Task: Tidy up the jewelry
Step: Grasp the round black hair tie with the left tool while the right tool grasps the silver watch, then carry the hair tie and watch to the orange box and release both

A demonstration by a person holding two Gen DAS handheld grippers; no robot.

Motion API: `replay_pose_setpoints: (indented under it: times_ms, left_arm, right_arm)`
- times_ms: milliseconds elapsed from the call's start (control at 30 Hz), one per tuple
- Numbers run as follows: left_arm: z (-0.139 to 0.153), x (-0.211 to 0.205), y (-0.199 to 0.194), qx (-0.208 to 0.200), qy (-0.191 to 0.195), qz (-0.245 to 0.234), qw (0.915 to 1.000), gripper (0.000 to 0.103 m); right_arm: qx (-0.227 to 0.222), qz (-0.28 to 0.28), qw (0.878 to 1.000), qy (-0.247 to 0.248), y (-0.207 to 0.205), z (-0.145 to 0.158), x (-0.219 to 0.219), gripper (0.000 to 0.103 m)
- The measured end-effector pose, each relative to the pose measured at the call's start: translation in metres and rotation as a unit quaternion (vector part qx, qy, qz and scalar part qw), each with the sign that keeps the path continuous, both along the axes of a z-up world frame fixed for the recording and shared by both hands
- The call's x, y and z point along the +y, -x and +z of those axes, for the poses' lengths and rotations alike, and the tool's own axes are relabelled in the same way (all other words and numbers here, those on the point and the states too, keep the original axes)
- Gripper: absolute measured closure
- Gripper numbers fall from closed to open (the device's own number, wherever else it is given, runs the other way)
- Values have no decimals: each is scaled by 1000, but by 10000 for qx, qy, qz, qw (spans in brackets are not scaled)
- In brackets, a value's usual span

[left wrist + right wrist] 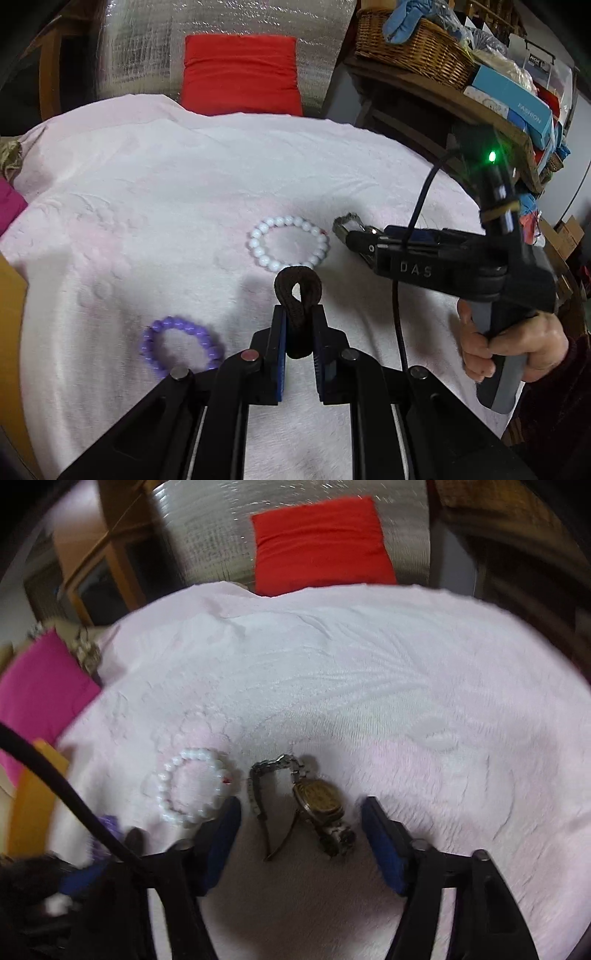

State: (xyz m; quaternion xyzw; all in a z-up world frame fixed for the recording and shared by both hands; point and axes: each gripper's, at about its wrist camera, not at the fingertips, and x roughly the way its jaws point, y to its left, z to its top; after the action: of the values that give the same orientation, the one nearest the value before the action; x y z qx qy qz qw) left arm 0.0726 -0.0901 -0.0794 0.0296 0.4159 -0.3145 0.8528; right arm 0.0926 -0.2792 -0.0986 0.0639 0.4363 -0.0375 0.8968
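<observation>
My left gripper is shut on a dark brown looped hair band and holds it above the pale pink cloth. A white bead bracelet lies just beyond it and a purple bead bracelet lies to its left. My right gripper is open, low over the cloth, with a metal wristwatch lying between its fingers. The white bracelet also shows in the right wrist view, just left of the left finger. In the left wrist view the right gripper sits right of the white bracelet, over the watch band.
A red cushion leans at the far edge of the cloth. A wooden shelf with a wicker basket and boxes stands at the right. A magenta cloth and an orange box lie at the left.
</observation>
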Motion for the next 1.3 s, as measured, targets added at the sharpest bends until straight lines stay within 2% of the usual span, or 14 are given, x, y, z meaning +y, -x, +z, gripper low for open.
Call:
replay_pose_setpoints:
  times_ms: [200,433,667,1067,1300]
  left_arm:
    - [3,8,0,-106,-93,79,9999,90]
    - [13,17,2,-264,20,227,9994,90]
    - [23,29,4,-429,74,384,9983,90]
    - [40,64,16,-659,90,630,9958,90]
    - [65,115,34,-978,272,936,9904,90]
  right_arm:
    - [98,211,9997,-93,-2,4,4,77]
    - [430,262,9937,-1006,13,7,-20,78]
    - [123,217,9818,-1881,33,25,-35,78]
    - [-427,685,9738,-2128,32,57,33,78]
    - [-624,947,9668,-2291,28,65,77,78]
